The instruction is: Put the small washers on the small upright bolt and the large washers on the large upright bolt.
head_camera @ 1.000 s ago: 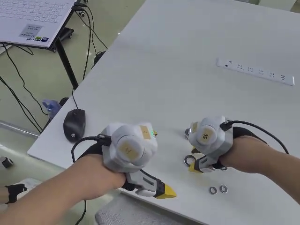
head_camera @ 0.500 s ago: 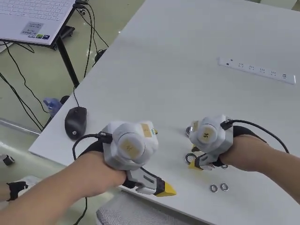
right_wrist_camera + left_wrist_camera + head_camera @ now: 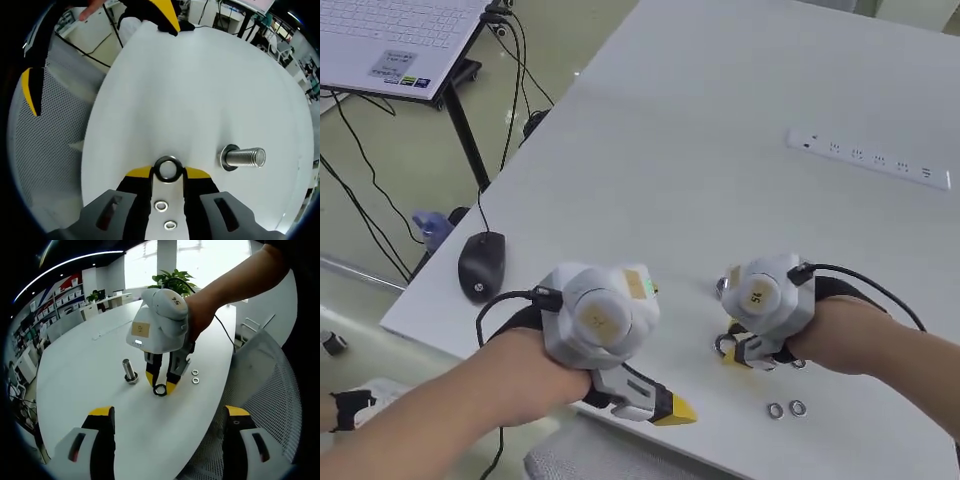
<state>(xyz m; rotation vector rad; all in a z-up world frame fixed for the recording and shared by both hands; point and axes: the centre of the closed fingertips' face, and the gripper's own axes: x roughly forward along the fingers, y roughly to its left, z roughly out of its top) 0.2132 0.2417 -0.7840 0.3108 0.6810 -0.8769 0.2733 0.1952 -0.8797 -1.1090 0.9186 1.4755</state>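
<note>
Left gripper [image 3: 167, 412] gapes wide, holding nothing. Right gripper [image 3: 167, 174] pinches a large washer [image 3: 167, 169] at its tips, close to the table [image 3: 200, 90]. The large bolt [image 3: 245, 156] stands at the washer's 3 o'clock and two small washers [image 3: 161, 205] lie at 6. Grip and place match a second ago.

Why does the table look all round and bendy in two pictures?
Left gripper view: the fisheye lens curves the table into an oval, and the windows glare white. Right gripper view: same curving, yet the washer and bolt look sharp. Head view: straight table edges, soft light, faint shadows.
</note>
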